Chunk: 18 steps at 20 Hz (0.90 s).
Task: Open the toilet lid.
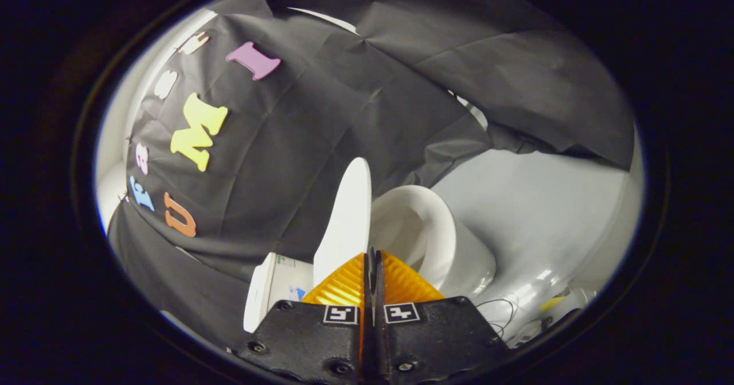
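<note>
The white toilet lid [347, 218] stands raised, lifted away from the white bowl [427, 236], whose open rim and inside show beside it. My gripper [371, 257] is shut, its two orange fingers pressed together with nothing between them. The lower end of the lid passes just behind the left fingertip [344, 284]; I cannot tell whether they touch. The bowl lies just beyond the right fingertip [401, 282]. The view is tilted, so the toilet appears to lean.
The white cistern [275, 293] sits behind the lid's hinge end, against the black cloth wall [287, 161]. A pale glossy floor [545, 213] spreads beyond the bowl. Thin cables [504, 316] and small items lie on the floor near the toilet's base.
</note>
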Available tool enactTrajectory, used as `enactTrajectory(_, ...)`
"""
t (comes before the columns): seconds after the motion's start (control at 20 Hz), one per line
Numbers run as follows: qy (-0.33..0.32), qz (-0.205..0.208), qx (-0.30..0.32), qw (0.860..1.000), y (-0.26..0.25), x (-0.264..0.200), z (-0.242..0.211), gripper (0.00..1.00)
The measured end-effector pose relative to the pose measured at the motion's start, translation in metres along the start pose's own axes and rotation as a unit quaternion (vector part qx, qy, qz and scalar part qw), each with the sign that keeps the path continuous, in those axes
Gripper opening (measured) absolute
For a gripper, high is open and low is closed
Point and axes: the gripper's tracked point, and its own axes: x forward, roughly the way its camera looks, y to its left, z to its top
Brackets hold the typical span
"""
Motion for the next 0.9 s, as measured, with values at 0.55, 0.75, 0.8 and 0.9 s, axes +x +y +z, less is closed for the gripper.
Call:
enactTrajectory(0.55, -0.027, 0.038, -0.039, 0.998, 0.073, -0.021, 0.005, 0.04)
enactTrajectory(0.75, -0.033, 0.047, -0.052, 0.997, 0.095, -0.028, 0.0, 0.06)
enactTrajectory(0.8, -0.036, 0.047, -0.058, 0.997, 0.1, -0.028, 0.0, 0.06)
enactTrajectory(0.9, -0.04, 0.045, -0.071, 0.996, 0.112, -0.029, -0.001, 0.07)
